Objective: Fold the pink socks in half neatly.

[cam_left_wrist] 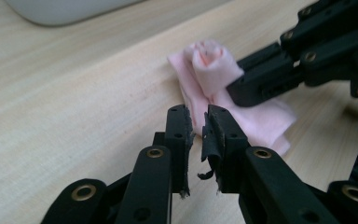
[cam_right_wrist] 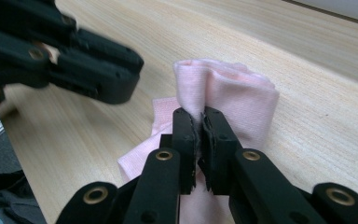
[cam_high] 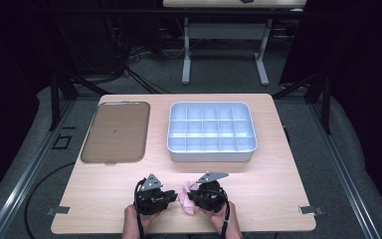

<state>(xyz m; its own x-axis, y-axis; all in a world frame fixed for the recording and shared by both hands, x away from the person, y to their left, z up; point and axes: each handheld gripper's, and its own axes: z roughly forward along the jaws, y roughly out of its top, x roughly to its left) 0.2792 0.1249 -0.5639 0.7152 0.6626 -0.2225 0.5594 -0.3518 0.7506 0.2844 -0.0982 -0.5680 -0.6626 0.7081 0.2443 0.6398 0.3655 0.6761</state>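
Note:
A pink cloth (cam_high: 186, 197) lies crumpled on the wooden table near its front edge, between my two grippers. My right gripper (cam_right_wrist: 198, 114) is shut on a raised fold of the cloth (cam_right_wrist: 240, 93), pinching it between the pads. In the left gripper view that fold (cam_left_wrist: 209, 63) stands rolled up with the right gripper (cam_left_wrist: 242, 91) clamped on it. My left gripper (cam_left_wrist: 198, 116) stands just short of the cloth's near edge, its jaws a narrow gap apart with nothing pressed between them. From above, the left gripper (cam_high: 171, 195) and right gripper (cam_high: 191, 197) face each other.
A white tray with several compartments (cam_high: 211, 155) stands behind the grippers at mid-table. A flat brown tray (cam_high: 115, 132) lies to its left. The table's front edge (cam_high: 179, 231) runs close under the person's hands.

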